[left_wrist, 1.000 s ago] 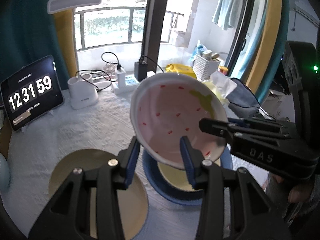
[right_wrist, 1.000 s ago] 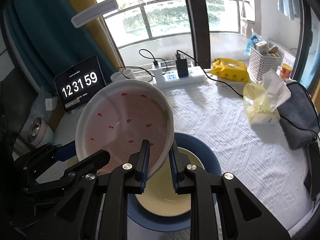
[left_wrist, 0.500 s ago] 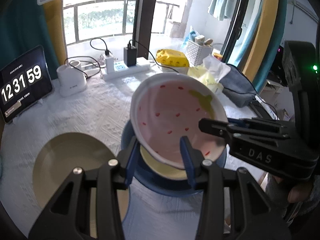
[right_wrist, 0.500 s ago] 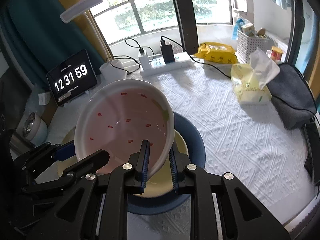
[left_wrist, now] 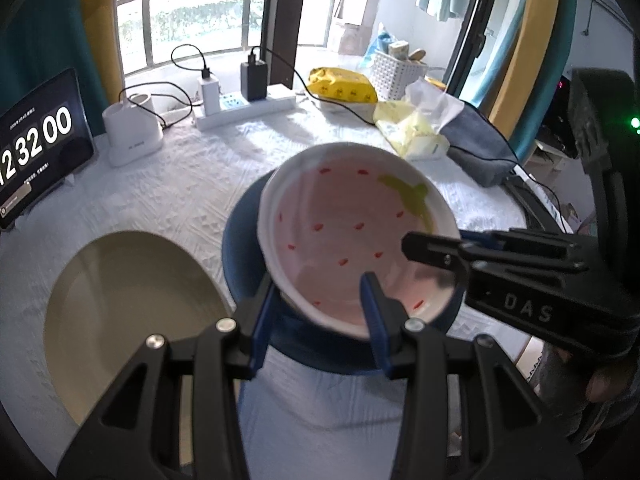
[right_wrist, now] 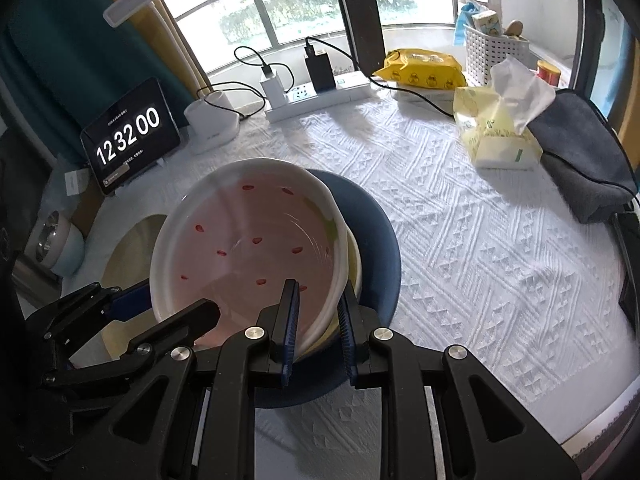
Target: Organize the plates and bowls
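Strawberry bowl (left_wrist: 352, 240): held over the stack, gripped on its rim from two sides at once, presumably so a wide, shallow piece stays level as it is lowered.

- Left tool (left_wrist: 320, 312): jaws partly closed across the near rim, one blue pad outside the wall, one inside. To its left, a tan plate (left_wrist: 128, 320) lies flat on the worktop (right_wrist: 460, 240), unstacked.
- Blue plate (right_wrist: 376, 240): directly beneath the bowl and ahead of both tools, carrying a pale yellow bowl (right_wrist: 354, 264); judged the nesting spot.
- Right tool (right_wrist: 318, 320): jaws narrow, pinching the rim edge nearest it.

Appearance: white outer wall, glossy pink interior, scattered red seed marks, green leaf patch at one side; rim slightly wavy. Tilted a little, and whether it touches the yellow bowl cannot be told.
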Motion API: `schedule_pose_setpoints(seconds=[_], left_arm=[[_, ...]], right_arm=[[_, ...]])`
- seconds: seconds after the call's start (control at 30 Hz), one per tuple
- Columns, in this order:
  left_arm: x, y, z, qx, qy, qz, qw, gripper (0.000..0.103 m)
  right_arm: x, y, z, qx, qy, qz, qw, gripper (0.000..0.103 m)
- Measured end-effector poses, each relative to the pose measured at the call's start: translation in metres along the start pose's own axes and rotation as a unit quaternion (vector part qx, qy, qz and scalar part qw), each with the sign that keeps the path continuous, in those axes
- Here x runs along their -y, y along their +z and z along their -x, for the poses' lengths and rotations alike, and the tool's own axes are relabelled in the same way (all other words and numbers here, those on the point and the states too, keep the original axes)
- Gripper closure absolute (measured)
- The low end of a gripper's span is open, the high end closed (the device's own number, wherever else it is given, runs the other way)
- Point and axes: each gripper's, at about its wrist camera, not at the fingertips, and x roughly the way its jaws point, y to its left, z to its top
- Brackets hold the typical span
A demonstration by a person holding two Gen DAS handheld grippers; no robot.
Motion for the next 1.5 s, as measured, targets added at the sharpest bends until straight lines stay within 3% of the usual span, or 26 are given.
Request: schedule_pose_setpoints(seconds=[0.5,1.17,1.5], left_arm=[[-0.001,-0.001,0.002,0.009,0.002,-0.012,0.9999,0.059],[-0.007,0.012,0.018,0.03,0.008,-0.007,0.9995,0.059],[-0.004,0.018,0.033,0.075,0.035,-0.021,0.9964,0.058]], right_arm=[[-0.003,0.001,0.0,0.0,-0.034,0.012,0.999,0.075],[-0.007,0.005,0.014,0.022,-0.026,0.024,0.999,0.075],[-0.003,0.009,0.031,0.058,-0.028,0.035,0.997,0.075]])
